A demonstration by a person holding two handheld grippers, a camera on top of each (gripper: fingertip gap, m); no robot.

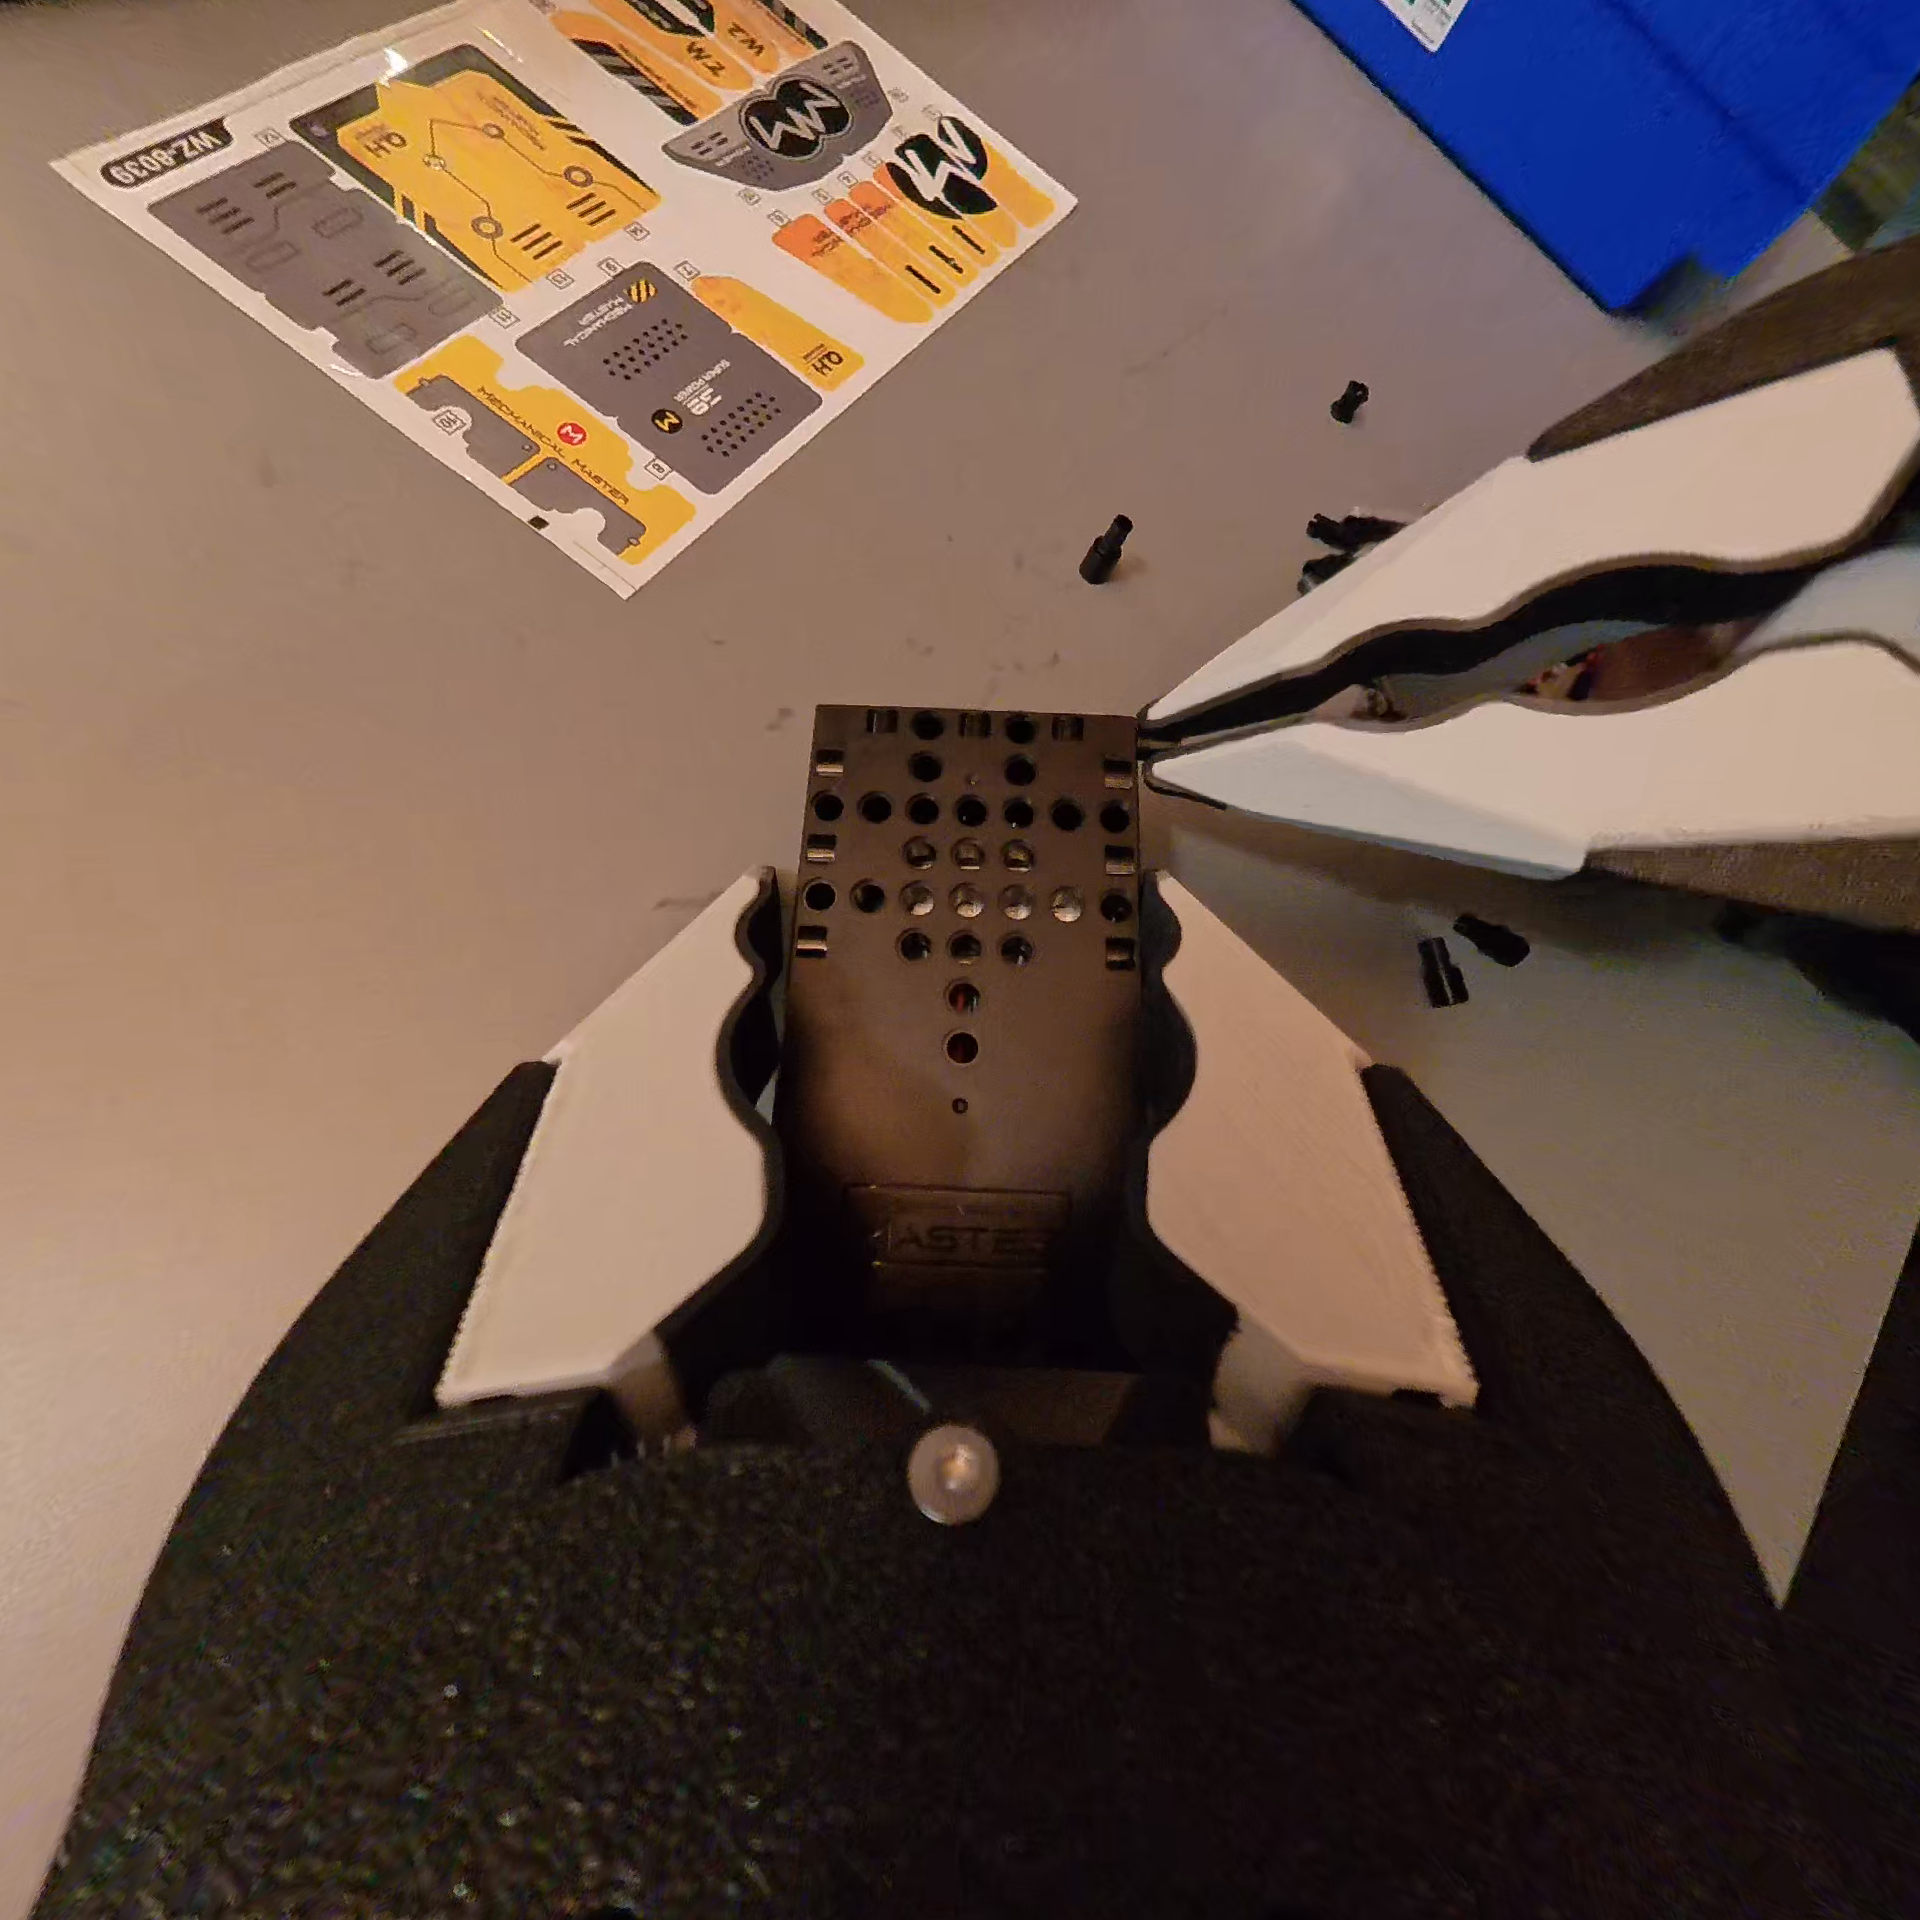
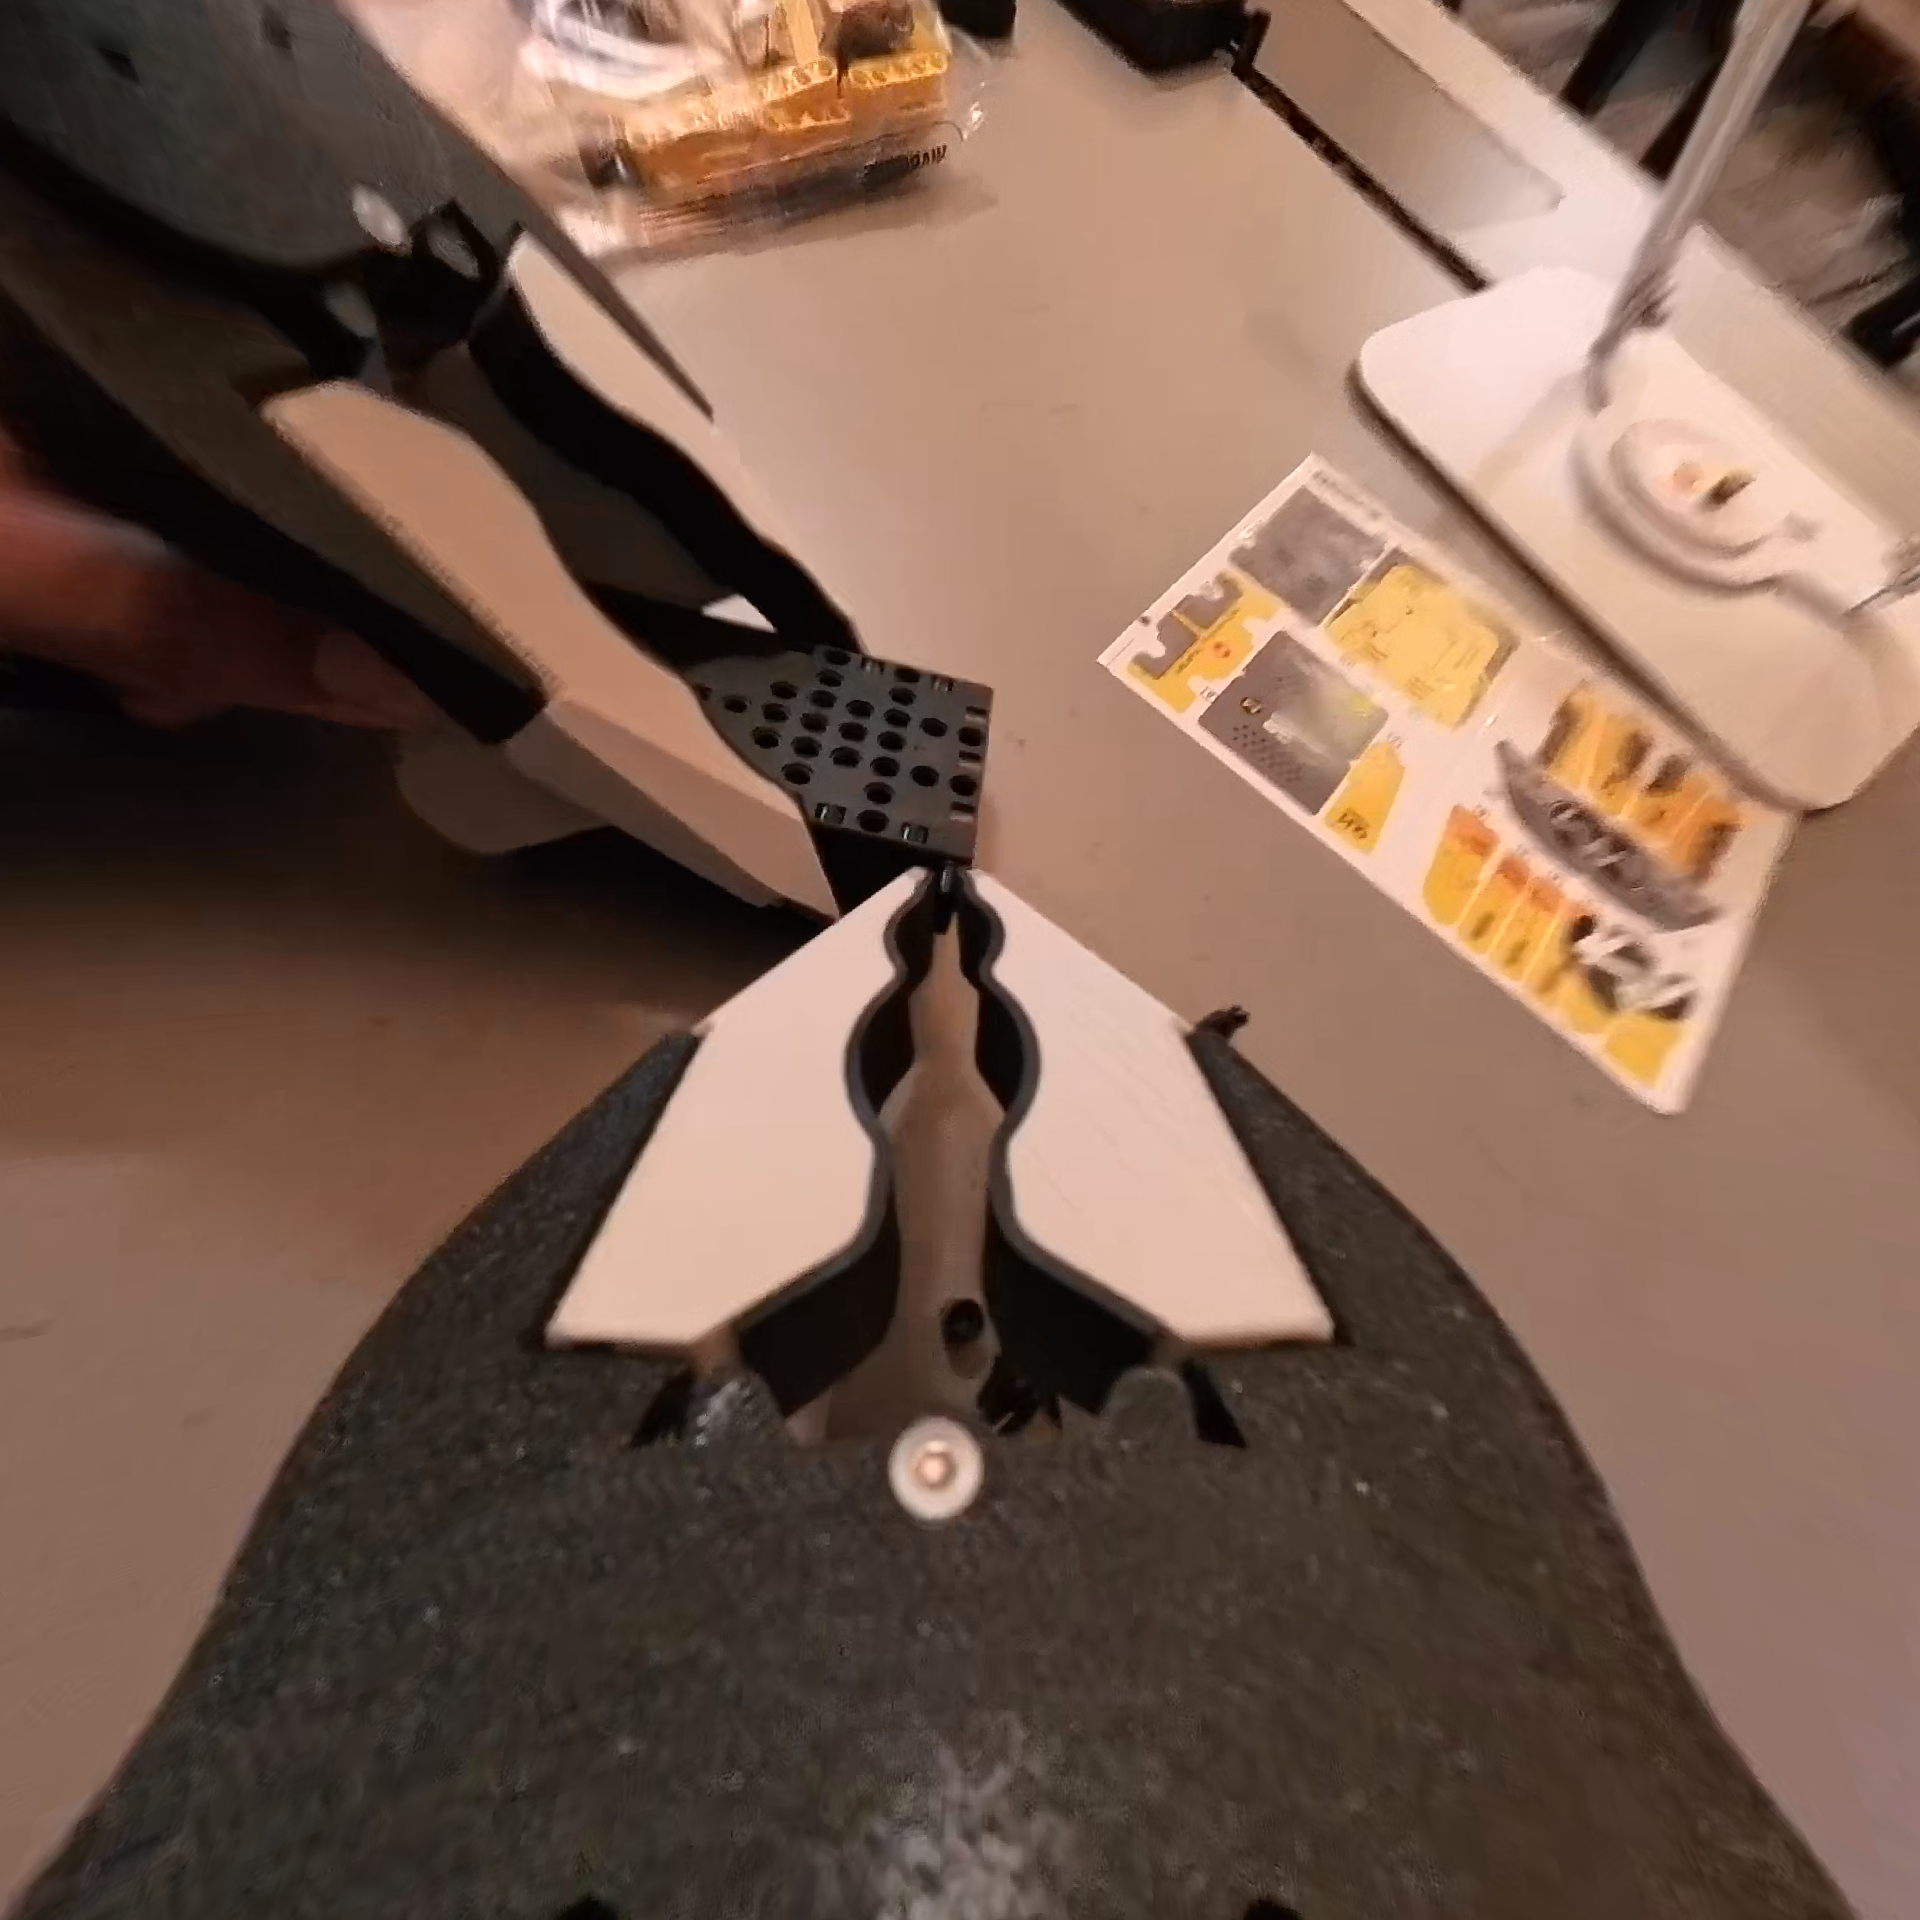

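Left hand-held gripper (image 1: 961, 935): its two white fingers are pinched on the long sides of a black rectangular plastic block pierced with rows of round holes (image 1: 966, 883); the block is lifted off the grey surface (image 1: 312, 831).
Block's axis: its long axis runs along the fingers, pointing straight away from the left wrist camera; the perforated face is turned up, and the far short end sticks out past the fingertips.
Right hand-held gripper (image 2: 948, 883): its fingers are pressed nearly together, nipping a small black plastic peg (image 2: 948, 891) at the very tips.
Peg and block: the peg sits at the block's far right corner, in the left wrist view just where the right gripper's tips (image 1: 1148, 743) meet the block's edge; whether it is seated in a hole I cannot tell.
Loose pegs: several small black pegs lie on the surface beside the right gripper, one (image 1: 1104, 549) beyond the block.
Sticker sheet: a white sheet of yellow, grey and black stickers (image 1: 561, 281) lies flat farther off.
Far right: a blue plastic bin (image 1: 1621, 125).
Right view, far: a white lamp base (image 2: 1621, 540) and a blurred yellow toy model in clear wrap (image 2: 790, 114).
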